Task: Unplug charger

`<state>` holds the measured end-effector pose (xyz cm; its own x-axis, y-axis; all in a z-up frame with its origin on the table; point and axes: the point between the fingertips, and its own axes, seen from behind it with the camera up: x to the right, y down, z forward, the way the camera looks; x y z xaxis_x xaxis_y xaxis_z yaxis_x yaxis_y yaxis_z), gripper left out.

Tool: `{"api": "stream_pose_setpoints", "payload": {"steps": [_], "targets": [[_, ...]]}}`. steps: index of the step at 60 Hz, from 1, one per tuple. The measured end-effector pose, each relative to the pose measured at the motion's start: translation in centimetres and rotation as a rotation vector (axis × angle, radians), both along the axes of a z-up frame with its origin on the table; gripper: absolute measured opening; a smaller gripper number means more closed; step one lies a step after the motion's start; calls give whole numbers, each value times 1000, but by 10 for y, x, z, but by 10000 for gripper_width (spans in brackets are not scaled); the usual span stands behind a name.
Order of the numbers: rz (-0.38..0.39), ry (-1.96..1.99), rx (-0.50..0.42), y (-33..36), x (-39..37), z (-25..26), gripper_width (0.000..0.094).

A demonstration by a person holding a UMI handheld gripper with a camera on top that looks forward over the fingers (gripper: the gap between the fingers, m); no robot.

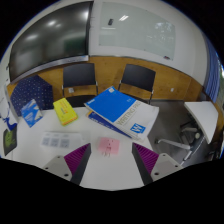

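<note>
My gripper point(111, 160) is open, held above a white table point(110, 172). Its magenta pads point(76, 158) stand wide apart with bare table between them. A small pink flat thing point(105, 147) lies on the table just ahead of the fingers, between their tips and apart from both. I cannot make out a charger or a plug anywhere in the gripper view.
Beyond the fingers lie a blue folder point(112, 104), a blue booklet point(138, 124), a yellow box point(65, 110), a blue box point(31, 112) and a printed sheet point(58, 142). Two dark chairs point(80, 77) stand behind the table under a whiteboard point(130, 30).
</note>
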<state>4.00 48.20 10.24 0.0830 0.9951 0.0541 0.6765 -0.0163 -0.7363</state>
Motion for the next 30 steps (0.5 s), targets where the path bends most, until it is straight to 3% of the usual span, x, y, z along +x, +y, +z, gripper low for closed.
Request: {"api": "stream_pose_setpoints", "payload": {"steps": [14, 30], "targets": [[113, -36, -26, -9, 172, 130, 849], [176, 28, -43, -13, 310, 198, 853]]}}
